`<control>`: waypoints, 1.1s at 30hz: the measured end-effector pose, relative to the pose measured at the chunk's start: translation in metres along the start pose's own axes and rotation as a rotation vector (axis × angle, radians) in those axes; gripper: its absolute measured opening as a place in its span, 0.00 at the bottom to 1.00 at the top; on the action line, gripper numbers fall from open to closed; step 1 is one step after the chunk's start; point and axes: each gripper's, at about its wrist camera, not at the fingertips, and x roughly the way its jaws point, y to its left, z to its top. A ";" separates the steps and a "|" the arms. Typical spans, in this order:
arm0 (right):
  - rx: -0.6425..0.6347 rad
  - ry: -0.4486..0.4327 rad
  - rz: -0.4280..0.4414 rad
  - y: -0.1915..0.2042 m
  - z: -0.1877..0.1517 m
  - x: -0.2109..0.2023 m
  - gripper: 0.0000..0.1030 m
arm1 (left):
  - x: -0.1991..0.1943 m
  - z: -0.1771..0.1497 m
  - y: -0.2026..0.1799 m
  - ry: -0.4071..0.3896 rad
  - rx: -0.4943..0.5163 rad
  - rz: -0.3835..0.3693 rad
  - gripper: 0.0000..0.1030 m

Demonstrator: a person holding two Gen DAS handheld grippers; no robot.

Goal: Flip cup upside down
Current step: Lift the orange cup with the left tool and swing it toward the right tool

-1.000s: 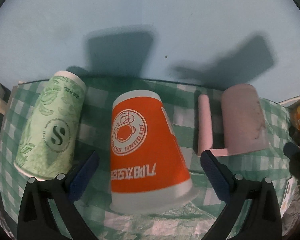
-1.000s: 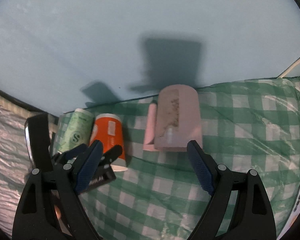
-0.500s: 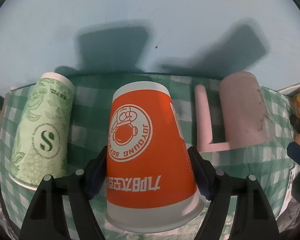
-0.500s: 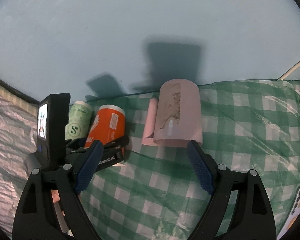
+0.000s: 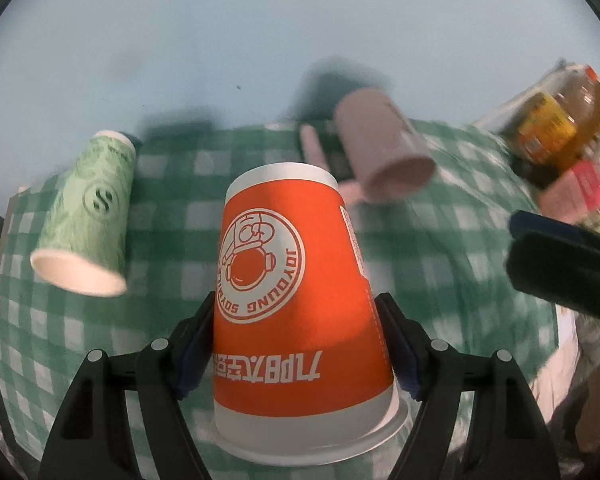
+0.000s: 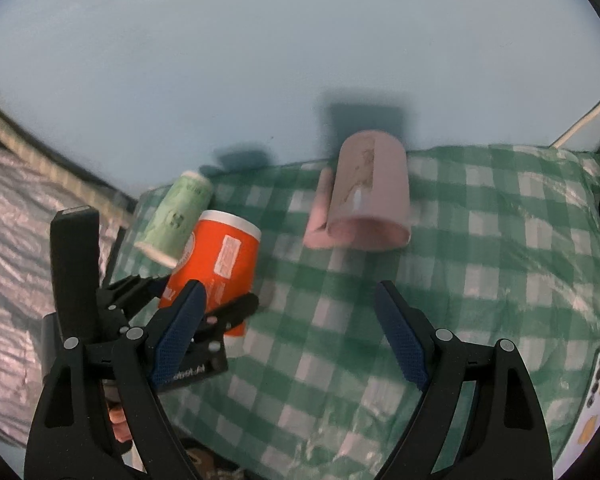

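Observation:
My left gripper (image 5: 300, 344) is shut on the orange paper cup (image 5: 292, 280), its pads pressing both sides near the wide rim end, base pointing away. The cup is lifted off the green checked cloth (image 5: 439, 260) and tilted. In the right wrist view the orange cup (image 6: 216, 264) shows held in the left gripper (image 6: 204, 300) at the left. My right gripper (image 6: 292, 344) is open and empty above the cloth (image 6: 479, 280).
A green paper cup (image 5: 88, 216) and a pink mug (image 5: 383, 152) lie mouth-down or tilted on the cloth; both show in the right wrist view, the green cup (image 6: 176, 212) and the mug (image 6: 367, 192). Bottles (image 5: 555, 128) stand at the far right. A pale blue wall is behind.
My left gripper closed on the orange cup and lifted it off the cloth, tilting. The right gripper stayed open and shifted slightly.

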 end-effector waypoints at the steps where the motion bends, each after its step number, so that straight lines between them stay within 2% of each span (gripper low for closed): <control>1: -0.004 0.005 0.004 0.000 -0.006 -0.001 0.83 | 0.000 -0.005 -0.002 0.002 0.006 -0.009 0.75; 6: -0.020 0.042 0.017 0.000 -0.033 0.005 0.83 | 0.002 -0.029 -0.007 0.013 0.031 -0.049 0.75; 14: -0.037 0.089 0.023 0.000 -0.063 0.017 0.83 | 0.005 -0.063 -0.023 0.044 0.061 -0.067 0.75; 24: -0.035 0.102 0.024 -0.001 -0.071 0.020 0.83 | 0.021 -0.064 -0.028 0.087 0.057 -0.105 0.76; 30: -0.034 0.108 0.031 -0.001 -0.071 0.023 0.83 | 0.021 -0.063 -0.029 0.098 0.056 -0.075 0.76; 33: -0.031 0.106 0.031 -0.001 -0.072 0.024 0.83 | 0.019 -0.062 -0.025 0.104 0.036 -0.083 0.81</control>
